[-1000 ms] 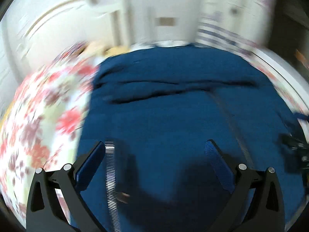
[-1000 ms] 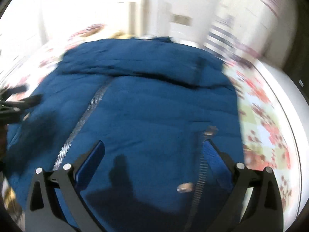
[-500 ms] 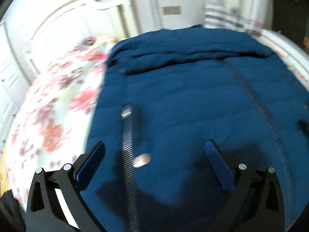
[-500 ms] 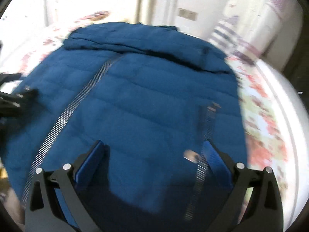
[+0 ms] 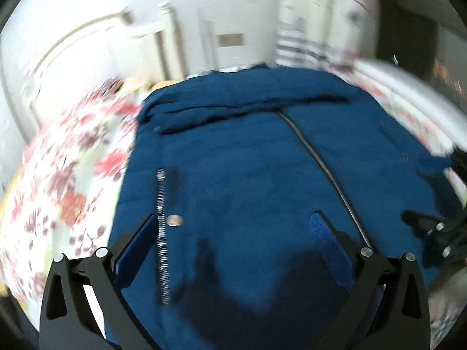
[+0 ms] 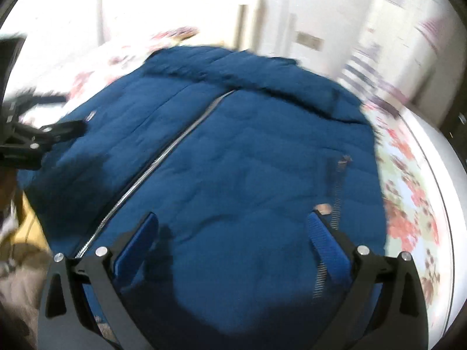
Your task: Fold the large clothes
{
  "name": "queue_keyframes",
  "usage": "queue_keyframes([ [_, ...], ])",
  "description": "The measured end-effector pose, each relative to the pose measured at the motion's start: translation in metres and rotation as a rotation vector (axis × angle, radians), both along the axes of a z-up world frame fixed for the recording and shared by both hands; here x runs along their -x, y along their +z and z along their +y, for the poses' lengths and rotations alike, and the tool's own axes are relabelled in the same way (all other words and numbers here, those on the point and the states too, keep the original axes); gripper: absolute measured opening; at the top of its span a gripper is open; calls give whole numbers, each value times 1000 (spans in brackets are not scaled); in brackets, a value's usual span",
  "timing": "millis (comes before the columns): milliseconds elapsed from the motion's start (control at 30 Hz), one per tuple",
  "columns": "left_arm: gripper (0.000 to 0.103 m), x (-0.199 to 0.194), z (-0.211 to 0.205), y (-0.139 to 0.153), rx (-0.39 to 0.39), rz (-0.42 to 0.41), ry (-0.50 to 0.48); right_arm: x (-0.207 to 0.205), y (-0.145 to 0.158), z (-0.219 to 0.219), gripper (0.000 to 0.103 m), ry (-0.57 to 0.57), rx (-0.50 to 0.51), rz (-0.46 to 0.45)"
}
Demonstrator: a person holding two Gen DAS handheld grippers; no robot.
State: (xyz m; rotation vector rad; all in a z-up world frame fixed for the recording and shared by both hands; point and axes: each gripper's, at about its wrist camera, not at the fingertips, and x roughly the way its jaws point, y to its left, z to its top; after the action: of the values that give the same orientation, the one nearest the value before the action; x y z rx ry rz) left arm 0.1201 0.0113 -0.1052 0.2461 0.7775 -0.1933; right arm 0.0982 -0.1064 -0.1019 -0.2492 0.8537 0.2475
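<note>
Your left gripper (image 5: 233, 245) and right gripper (image 6: 233, 243) hover side by side above the jacket (image 5: 262, 175), spread on the bedsheet (image 5: 67, 192), headboard (image 5: 87, 46) beyond.

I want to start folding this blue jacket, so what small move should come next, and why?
Probably lower the open left tongs onto the jacket edge beside the pocket zipper. Both tongs are open above it, gripping nothing, and the jacket lies spread flat on the floral bedsheet.
</note>
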Motion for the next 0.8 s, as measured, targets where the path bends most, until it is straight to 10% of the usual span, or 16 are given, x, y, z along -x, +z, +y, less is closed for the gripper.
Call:
queue_keyframes([
  [100, 99, -12, -20, -37, -106, 87, 0, -8, -20, -1, 101, -25, -33, 44],
  [800, 99, -11, -2, -42, 8, 97, 6, 13, -23, -83, 100, -229, -84, 47],
])
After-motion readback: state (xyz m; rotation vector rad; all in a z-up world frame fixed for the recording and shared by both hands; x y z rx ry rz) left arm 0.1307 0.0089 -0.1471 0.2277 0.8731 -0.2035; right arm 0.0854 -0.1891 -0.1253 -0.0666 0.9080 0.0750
